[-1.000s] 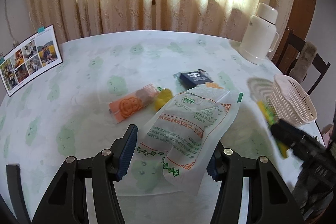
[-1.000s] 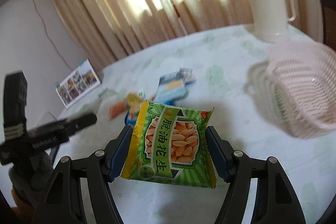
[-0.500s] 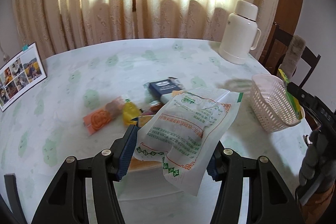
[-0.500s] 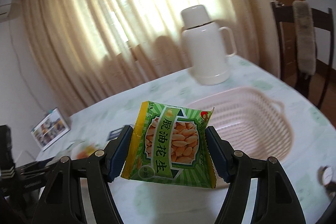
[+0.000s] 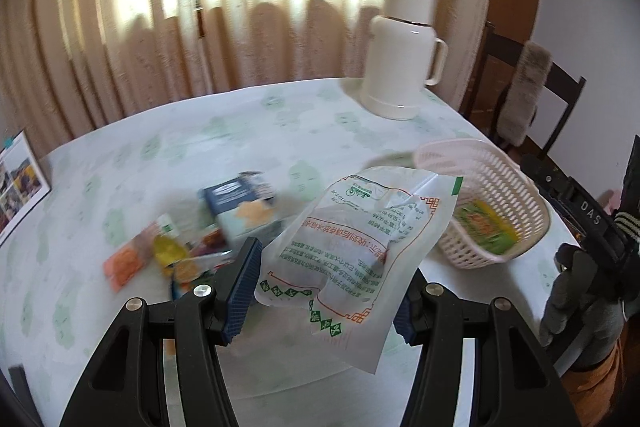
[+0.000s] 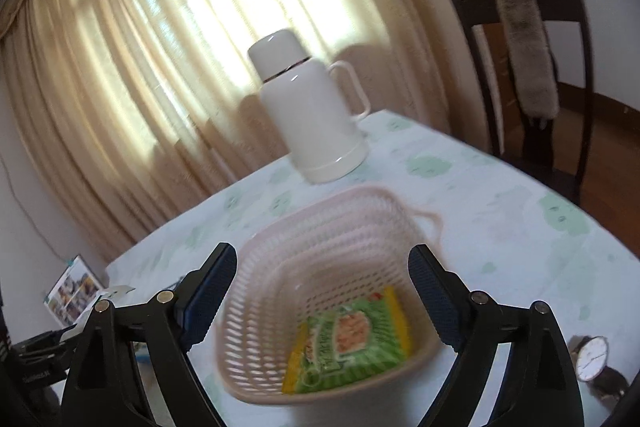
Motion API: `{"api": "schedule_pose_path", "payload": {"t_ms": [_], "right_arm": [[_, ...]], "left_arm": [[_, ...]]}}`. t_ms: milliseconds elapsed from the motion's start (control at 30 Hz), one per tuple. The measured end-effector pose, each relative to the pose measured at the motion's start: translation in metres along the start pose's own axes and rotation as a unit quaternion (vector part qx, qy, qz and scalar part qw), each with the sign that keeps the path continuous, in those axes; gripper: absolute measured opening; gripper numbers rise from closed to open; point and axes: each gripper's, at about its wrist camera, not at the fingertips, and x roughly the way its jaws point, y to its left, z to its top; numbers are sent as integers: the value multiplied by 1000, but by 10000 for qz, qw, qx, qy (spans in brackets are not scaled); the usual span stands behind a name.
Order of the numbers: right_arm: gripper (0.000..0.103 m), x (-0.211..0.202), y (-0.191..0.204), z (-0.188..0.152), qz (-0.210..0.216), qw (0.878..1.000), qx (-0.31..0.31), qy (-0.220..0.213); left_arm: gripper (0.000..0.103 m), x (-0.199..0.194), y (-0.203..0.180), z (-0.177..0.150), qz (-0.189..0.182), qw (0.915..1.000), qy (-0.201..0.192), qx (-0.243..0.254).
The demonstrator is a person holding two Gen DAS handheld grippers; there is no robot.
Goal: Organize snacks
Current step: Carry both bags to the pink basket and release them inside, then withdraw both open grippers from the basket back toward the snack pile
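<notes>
My left gripper (image 5: 326, 291) is shut on a white snack bag with green and orange print (image 5: 356, 239) and holds it above the table, left of the pink basket (image 5: 516, 187). My right gripper (image 6: 322, 301) is open and empty above the same basket (image 6: 280, 267). A green peanut pack (image 6: 352, 343) lies inside the basket; it also shows in the left wrist view (image 5: 482, 225). More snacks lie on the table: a blue box (image 5: 240, 207), an orange pack (image 5: 124, 261) and a yellow one (image 5: 168, 251).
A white thermos jug (image 5: 400, 55) stands at the back of the round table (image 5: 240, 131). A dark chair (image 6: 532, 75) stands behind. A photo card (image 5: 16, 187) leans at the left edge. A wristwatch (image 6: 594, 365) lies right of the basket.
My right gripper opened and let go of the green peanut pack, which now lies in the basket. My left gripper carried the white bag rightward, toward the basket.
</notes>
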Motion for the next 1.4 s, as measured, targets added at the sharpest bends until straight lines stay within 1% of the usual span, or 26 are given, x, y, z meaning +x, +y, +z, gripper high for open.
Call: {"api": "schedule_pose_path", "payload": {"t_ms": [133,267,467,600,667,700,767,800,833,1167,1400], "right_arm": [[88,-10,-10,-1,-182,9992,106,-334],[88,-17,-15,-3,-344,9976,210,-569],[88,-26,-24,-2,-468,9952,360,-786],[88,-29,-27,-1,-573,9937,433,-856],[88,-29,-30,0,-701,9929,463,-842],[88,-28,-32,0,-758,9924,484,-837],[88,-27,-37,2,-810,9918,555,-819],[88,-27,-38,2,-836,9915,584,-812],[88,-26,-40,2,-876,9911,600,-805],[88,-24,-37,1,-962,9910,479,-799],[88,-20,-32,-1,-1056,9912,295,-737]], "left_arm": [[54,11,-26,13,-130,9997,20,195],[54,25,-54,25,-285,9987,60,414],[54,52,-94,40,-531,9961,196,670],[54,65,-109,43,-592,9951,255,743],[55,71,-115,43,-645,9945,304,761],[58,73,-118,44,-658,9944,332,760],[64,78,-120,44,-701,9941,387,732],[71,80,-120,44,-710,9941,412,708],[75,81,-119,44,-714,9942,417,683],[75,70,-103,43,-497,9971,255,522],[75,64,-92,39,-329,9981,217,469]]}}
